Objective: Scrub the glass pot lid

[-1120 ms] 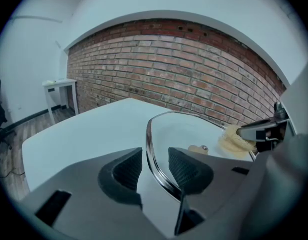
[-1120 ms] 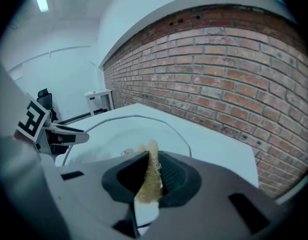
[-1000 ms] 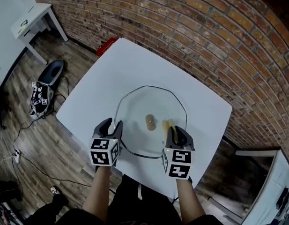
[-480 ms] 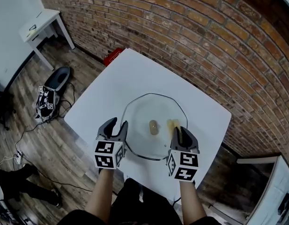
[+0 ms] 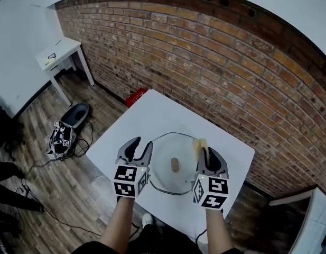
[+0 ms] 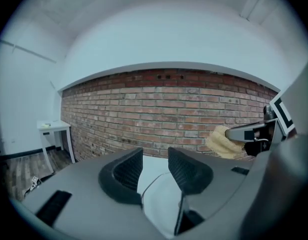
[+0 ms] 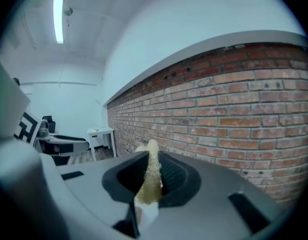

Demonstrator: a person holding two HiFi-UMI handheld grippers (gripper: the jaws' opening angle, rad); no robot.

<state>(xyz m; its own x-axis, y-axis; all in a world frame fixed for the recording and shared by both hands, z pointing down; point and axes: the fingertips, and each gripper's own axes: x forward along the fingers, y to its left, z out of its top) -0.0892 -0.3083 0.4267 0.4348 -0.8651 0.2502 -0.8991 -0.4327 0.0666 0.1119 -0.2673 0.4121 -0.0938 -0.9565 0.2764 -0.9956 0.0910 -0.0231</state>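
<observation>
The round glass pot lid (image 5: 168, 151) with its wooden knob (image 5: 175, 166) lies flat on the white table (image 5: 152, 115). My left gripper (image 5: 139, 146) hangs above the lid's left rim, open, with nothing between its jaws; in the left gripper view only the table (image 6: 153, 165) shows in the gap of the left gripper (image 6: 154, 170). Above the lid's right side my right gripper (image 5: 207, 153) is shut on a yellow sponge (image 5: 198, 144). The right gripper view has the sponge (image 7: 150, 184) squeezed thin and sticking up past the right gripper (image 7: 154, 176). It also shows as a yellow sponge (image 6: 221, 141) at the right of the left gripper view.
A brick wall (image 5: 231, 78) runs close behind the table. On the wooden floor to the left are a small white desk (image 5: 59, 54), a dark bin (image 5: 76, 112), a marker-covered object (image 5: 59, 137) with cables, and a red box (image 5: 135, 97) by the wall.
Both grippers have risen off the lid, which stays on the table. The sponge has come up with the right gripper. The head view has lifted and takes in more of the room.
</observation>
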